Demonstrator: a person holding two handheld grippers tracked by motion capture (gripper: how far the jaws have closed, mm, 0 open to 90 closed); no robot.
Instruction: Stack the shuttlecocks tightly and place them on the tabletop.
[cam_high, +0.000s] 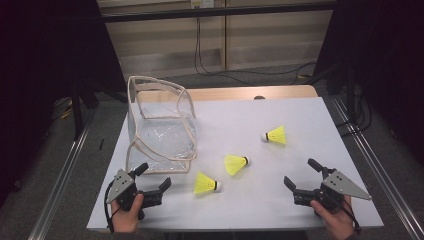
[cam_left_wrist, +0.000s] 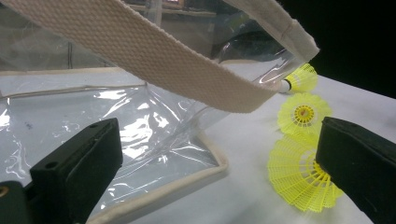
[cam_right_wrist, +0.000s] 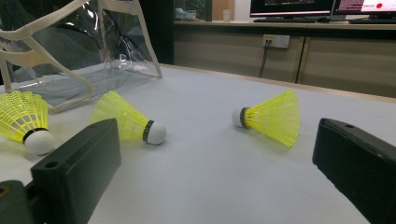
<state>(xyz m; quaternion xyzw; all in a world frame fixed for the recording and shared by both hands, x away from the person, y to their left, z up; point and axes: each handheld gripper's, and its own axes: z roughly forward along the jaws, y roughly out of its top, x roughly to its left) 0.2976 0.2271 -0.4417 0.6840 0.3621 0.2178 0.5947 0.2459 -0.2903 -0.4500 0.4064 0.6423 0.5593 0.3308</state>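
Three yellow shuttlecocks lie on the white table (cam_high: 300, 107): a near one (cam_high: 206, 184), a middle one (cam_high: 236, 163) and a far right one (cam_high: 276, 135). A clear plastic bag (cam_high: 160, 132) with beige straps stands open at the left. My left gripper (cam_high: 155, 176) rests at the front left, open and empty, just before the bag's near corner (cam_left_wrist: 205, 163); the near shuttlecock (cam_left_wrist: 299, 179) lies beside its right jaw. My right gripper (cam_high: 300, 172) is at the front right, open and empty, and faces the far right shuttlecock (cam_right_wrist: 273, 116) and the middle one (cam_right_wrist: 126, 122).
A beige strap (cam_left_wrist: 140, 60) of the bag hangs across the left gripper view above the jaws. Metal rails (cam_high: 60, 175) run along both sides of the table. Cables (cam_high: 210, 65) lie on the floor behind it. Bare table lies between the grippers.
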